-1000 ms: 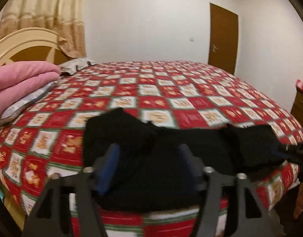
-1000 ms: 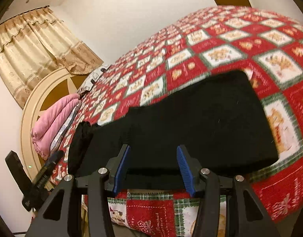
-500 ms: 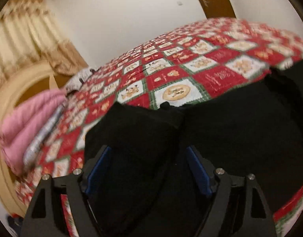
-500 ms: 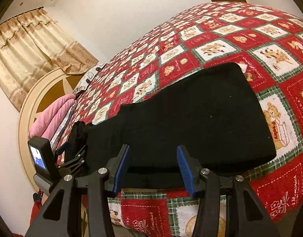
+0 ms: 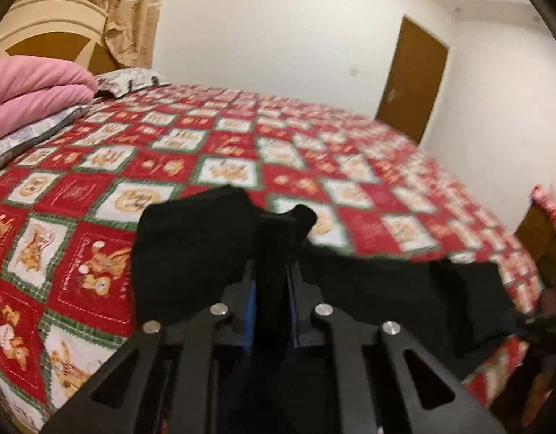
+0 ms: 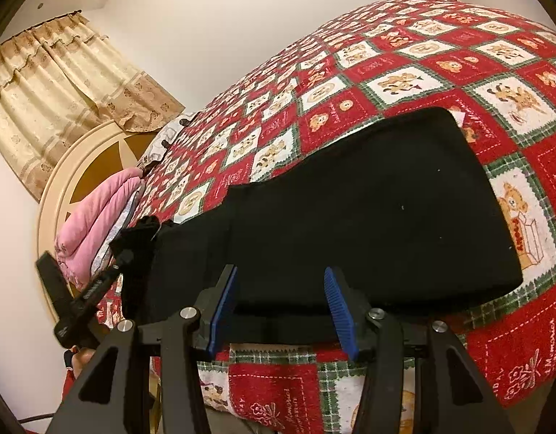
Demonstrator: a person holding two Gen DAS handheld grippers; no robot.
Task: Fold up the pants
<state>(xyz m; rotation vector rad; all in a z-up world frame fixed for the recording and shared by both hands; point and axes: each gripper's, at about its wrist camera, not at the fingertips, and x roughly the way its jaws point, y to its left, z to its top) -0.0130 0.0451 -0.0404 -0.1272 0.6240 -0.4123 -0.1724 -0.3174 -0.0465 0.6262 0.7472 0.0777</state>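
On bedspread (image 5: pixel 97 282), left tool (image 5: pixel 272 311) now clamps pants (image 5: pixel 191 253)

The bed (image 5: pixel 191 133) lies open beyond the pants (image 6: pixel 368 217): the quilt (image 6: pixel 415 68) runs bare toward the far wall and the door (image 5: pixel 412 79). At the head end, a pink blanket (image 5: pixel 32 94) stacked on a pillow (image 5: pixel 28 133) blocks that side, with the headboard (image 6: pixel 93 166) and curtain (image 6: pixel 53 86) behind. Off the foot end stands what seems to be a wooden cabinet (image 5: pixel 542 231), blurred. The left claw (image 5: pixel 272 300) has bunched cloth between its fingers; the right claw (image 6: pixel 279 307) stands spread at the bed's near edge.
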